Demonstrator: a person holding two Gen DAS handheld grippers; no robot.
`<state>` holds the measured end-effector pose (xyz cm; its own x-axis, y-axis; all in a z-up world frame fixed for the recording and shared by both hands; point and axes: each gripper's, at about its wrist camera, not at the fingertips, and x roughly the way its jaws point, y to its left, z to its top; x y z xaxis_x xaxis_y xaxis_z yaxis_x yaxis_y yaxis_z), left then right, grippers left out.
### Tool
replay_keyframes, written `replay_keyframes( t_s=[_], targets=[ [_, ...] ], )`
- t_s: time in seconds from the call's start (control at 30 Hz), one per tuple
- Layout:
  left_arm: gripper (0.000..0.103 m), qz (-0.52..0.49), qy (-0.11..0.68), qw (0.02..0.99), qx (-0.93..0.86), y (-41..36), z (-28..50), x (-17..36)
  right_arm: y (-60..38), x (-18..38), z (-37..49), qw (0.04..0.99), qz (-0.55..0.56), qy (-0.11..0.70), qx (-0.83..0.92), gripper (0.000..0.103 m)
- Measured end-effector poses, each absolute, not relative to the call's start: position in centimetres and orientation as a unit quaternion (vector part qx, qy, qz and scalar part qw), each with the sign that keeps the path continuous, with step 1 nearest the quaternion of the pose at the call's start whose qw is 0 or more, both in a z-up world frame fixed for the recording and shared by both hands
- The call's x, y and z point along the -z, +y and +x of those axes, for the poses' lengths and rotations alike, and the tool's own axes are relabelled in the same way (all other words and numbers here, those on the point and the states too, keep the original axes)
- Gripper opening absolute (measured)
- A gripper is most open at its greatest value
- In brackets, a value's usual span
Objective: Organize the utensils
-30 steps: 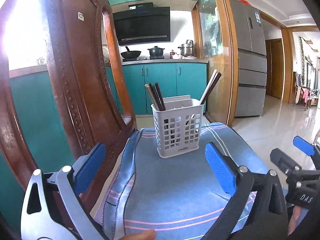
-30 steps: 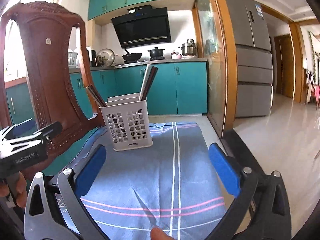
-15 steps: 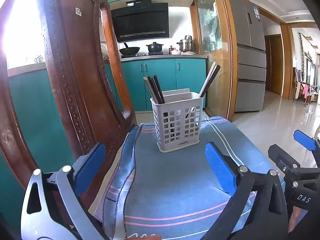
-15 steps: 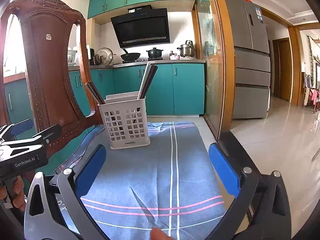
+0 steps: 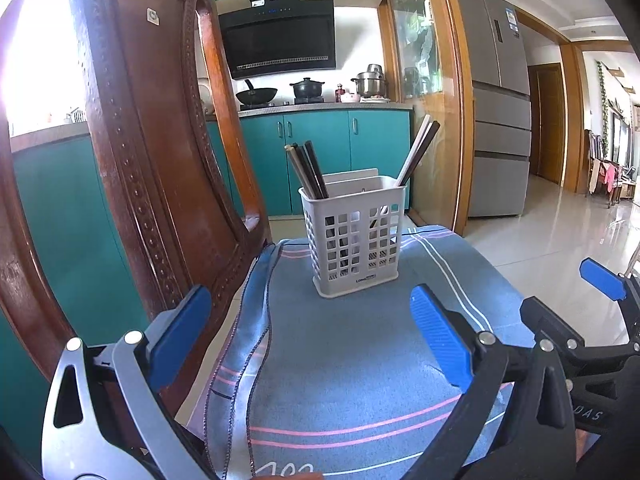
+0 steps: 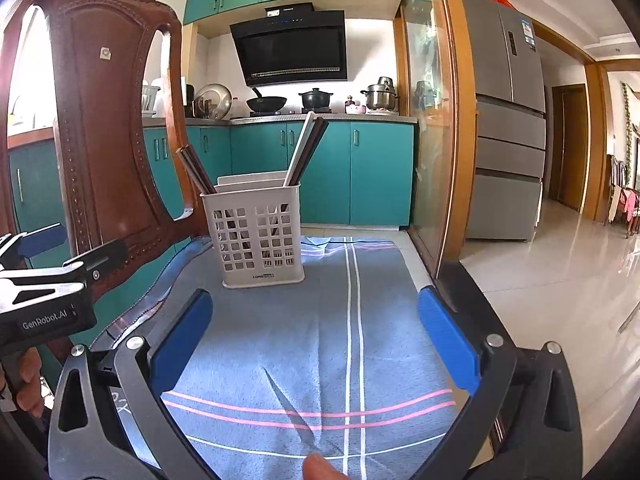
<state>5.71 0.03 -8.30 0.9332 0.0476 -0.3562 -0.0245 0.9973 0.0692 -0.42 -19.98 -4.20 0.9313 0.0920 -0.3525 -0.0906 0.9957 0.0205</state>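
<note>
A white perforated utensil holder stands on a blue striped cloth; it also shows in the right wrist view. Dark chopsticks lean left in it and a light and dark pair leans right. My left gripper is open and empty, short of the holder. My right gripper is open and empty, also short of it, and appears at the right edge of the left wrist view. The left gripper shows at the left edge of the right wrist view.
A carved wooden chair back rises close on the left of the cloth. Teal kitchen cabinets, a stove with pots and a grey fridge stand behind. The cloth's right edge drops to a tiled floor.
Both grippers have eased back and tilted slightly; the holder sits a little lower and farther in both views. Both stay open and empty.
</note>
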Motion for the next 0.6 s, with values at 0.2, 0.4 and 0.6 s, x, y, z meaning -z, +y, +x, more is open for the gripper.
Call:
replay_keyframes(
  t_s=[0.2,0.4,0.6],
  targets=[
    [0.099,0.028,0.185,0.982,-0.015,0.01,5.69,8.39,-19.66,4.35,-0.31,0.982,-0.004,0.182,-0.044,0.100],
    [0.099,0.028,0.188,0.982,-0.015,-0.18,5.82,8.53,-19.23,4.41,-0.15,0.982,-0.010,0.184,-0.045,0.100],
    [0.099,0.030,0.190,0.981,-0.013,-0.52,5.78,8.72,-19.04,4.48,-0.16,0.982,-0.015,0.184,-0.045,0.100]
  ],
)
